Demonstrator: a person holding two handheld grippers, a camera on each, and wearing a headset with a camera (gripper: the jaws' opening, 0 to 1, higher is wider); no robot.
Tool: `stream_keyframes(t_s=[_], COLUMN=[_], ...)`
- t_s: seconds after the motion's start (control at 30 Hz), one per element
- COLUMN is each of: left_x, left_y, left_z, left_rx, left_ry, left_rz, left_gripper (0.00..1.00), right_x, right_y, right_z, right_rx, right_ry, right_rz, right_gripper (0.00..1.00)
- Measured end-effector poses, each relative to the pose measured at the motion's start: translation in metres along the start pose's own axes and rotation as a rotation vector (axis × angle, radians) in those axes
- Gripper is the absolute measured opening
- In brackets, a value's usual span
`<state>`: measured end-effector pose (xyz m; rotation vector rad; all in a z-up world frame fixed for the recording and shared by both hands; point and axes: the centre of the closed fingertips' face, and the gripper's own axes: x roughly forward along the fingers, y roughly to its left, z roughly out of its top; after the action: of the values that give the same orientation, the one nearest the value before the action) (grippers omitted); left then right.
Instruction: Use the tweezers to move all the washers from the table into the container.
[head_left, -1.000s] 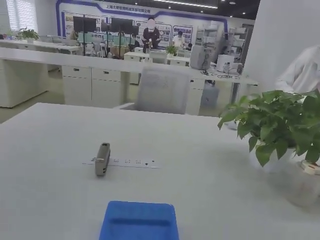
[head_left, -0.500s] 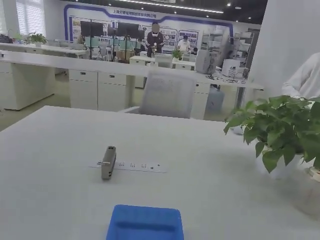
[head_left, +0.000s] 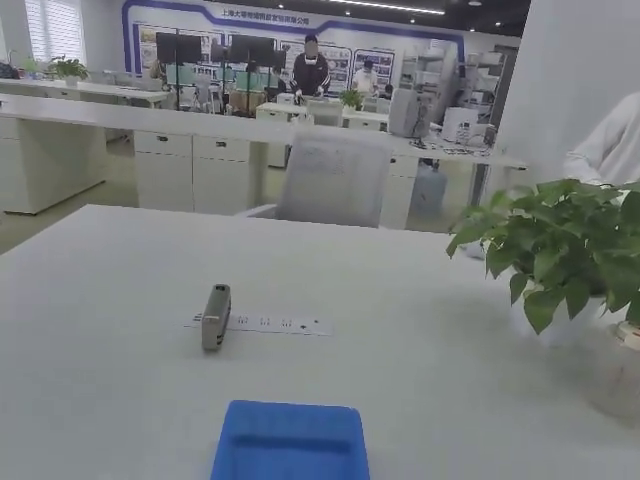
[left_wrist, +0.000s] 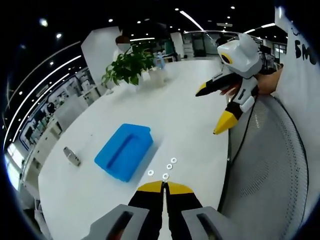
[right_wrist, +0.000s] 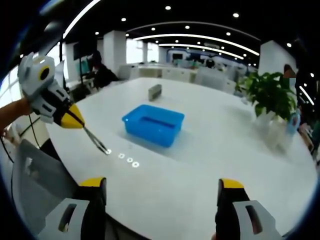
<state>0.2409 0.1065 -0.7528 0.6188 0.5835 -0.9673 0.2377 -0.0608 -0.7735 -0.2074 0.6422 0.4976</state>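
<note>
Only the head view has shifted; the container (head_left: 288, 440) sits unmoved. The left claw (left_wrist: 163, 184) is clamped on the tweezers (right_wrist: 96, 141), with the washers (left_wrist: 169, 166) just ahead of its tips. The right claw (right_wrist: 161, 182) gapes apart. Picking seems unstarted.

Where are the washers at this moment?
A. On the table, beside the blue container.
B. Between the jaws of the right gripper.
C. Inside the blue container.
A: the washers lie on the white table just outside the blue container, whose inside looks empty.
</note>
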Motion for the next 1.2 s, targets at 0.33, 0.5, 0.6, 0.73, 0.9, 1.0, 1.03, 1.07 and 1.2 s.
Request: stream_keyframes(t_s=[0.33, 0.5, 0.6, 0.73, 0.9, 1.0, 1.03, 1.07, 1.2], left_x=[0.001, 0.002, 0.002, 0.003, 0.003, 0.003, 0.003, 0.003, 0.006], left_y=[0.001, 0.003, 0.004, 0.003, 0.003, 0.003, 0.003, 0.003, 0.002], left_z=[-0.001, -0.001, 0.0, 0.0, 0.0, -0.001, -0.002, -0.002, -0.005], left_rx=[0.014, 0.007, -0.004, 0.008, 0.009, 0.017, 0.018, 0.017, 0.015], left_ry=[0.008, 0.005, -0.003, 0.001, 0.004, 0.012, 0.015, 0.016, 0.028], left_rz=[0.001, -0.004, -0.011, -0.024, -0.045, -0.055, -0.059, -0.064, -0.078], left_gripper=[0.0, 0.0, 0.0, 0.0, 0.0, 0.0, 0.0, 0.0, 0.0], right_x=[0.0, 0.0, 0.0, 0.003, 0.014, 0.027, 0.034, 0.038, 0.061], right_y=[0.0, -0.001, 0.0, 0.019, 0.053, 0.077, 0.086, 0.093, 0.119], right_z=[0.0, 0.0, -0.001, -0.003, 0.001, 0.011, 0.017, 0.021, 0.034], right_rx=[-0.004, -0.001, -0.003, 0.007, -0.036, -0.128, -0.177, -0.214, -0.327], right_ry=[0.003, 0.002, 0.005, 0.018, 0.05, 0.067, 0.069, 0.073, 0.099], right_rz=[-0.001, -0.004, 0.0, 0.105, 0.29, 0.408, 0.452, 0.481, 0.595], right_gripper=[0.9, 0.9, 0.89, 0.84, 0.82, 0.67, 0.61, 0.57, 0.37])
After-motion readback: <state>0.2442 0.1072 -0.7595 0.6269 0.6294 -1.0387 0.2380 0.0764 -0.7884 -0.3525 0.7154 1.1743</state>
